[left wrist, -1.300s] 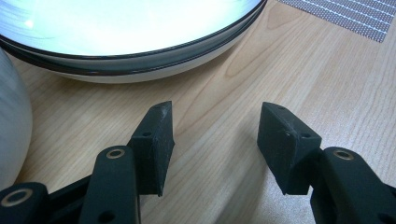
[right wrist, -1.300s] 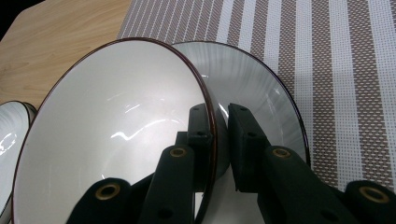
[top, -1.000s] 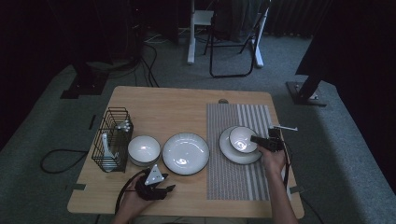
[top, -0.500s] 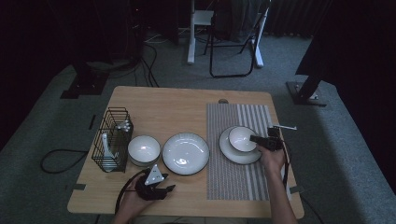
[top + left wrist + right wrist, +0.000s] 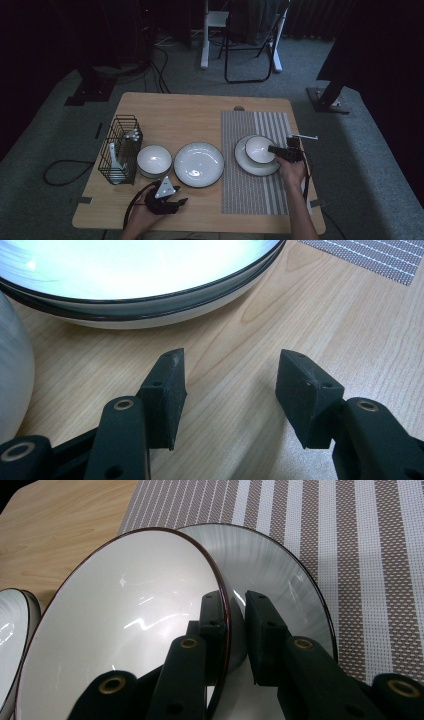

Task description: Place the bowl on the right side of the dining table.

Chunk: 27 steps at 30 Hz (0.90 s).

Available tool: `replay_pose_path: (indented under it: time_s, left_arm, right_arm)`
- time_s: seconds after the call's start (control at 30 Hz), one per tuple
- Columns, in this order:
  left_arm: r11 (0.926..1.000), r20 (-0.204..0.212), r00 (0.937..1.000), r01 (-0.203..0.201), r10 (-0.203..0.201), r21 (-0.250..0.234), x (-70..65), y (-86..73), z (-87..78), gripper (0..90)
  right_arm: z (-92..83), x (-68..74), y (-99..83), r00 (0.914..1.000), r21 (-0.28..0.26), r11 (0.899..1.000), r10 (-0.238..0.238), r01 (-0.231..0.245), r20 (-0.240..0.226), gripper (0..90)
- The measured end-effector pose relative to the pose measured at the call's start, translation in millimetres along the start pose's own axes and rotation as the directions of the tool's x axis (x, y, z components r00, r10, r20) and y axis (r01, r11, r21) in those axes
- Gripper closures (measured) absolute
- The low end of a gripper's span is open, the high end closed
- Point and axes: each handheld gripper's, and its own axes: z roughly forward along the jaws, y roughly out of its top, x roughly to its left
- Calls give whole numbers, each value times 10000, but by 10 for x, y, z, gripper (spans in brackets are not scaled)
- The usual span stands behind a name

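Clamped by its rim in the right gripper (image 5: 232,611), the small bowl (image 5: 259,148) is held on the plate (image 5: 248,164) on the striped mat (image 5: 250,192), not yet released, while the left gripper (image 5: 227,390) is rested open on the table (image 5: 185,112).

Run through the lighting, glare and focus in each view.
High view: dim, with dark surroundings and a soft sheen on the large plate. Left gripper view: that plate's inside blown out white. Right gripper view: bright streaks on the small bowl; right gripper sharp, evenly lit.
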Motion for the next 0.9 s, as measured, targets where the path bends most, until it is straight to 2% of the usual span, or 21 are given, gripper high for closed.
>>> replay_pose_path:
  time_s: [0.7, 0.9]
  left_arm:
    - [10000, 0, 10000, -3, 3, 0, 0, 0, 1, 465]
    - [10000, -6, 10000, -26, 26, 2, 2, 1, 0, 465]
  right_arm:
    - [8, -15, -8, 9998, -136, 9998, 110, -112, -134, 782]
    - [-16, -29, -9, 9991, -161, 9998, 134, -141, -413, 678]
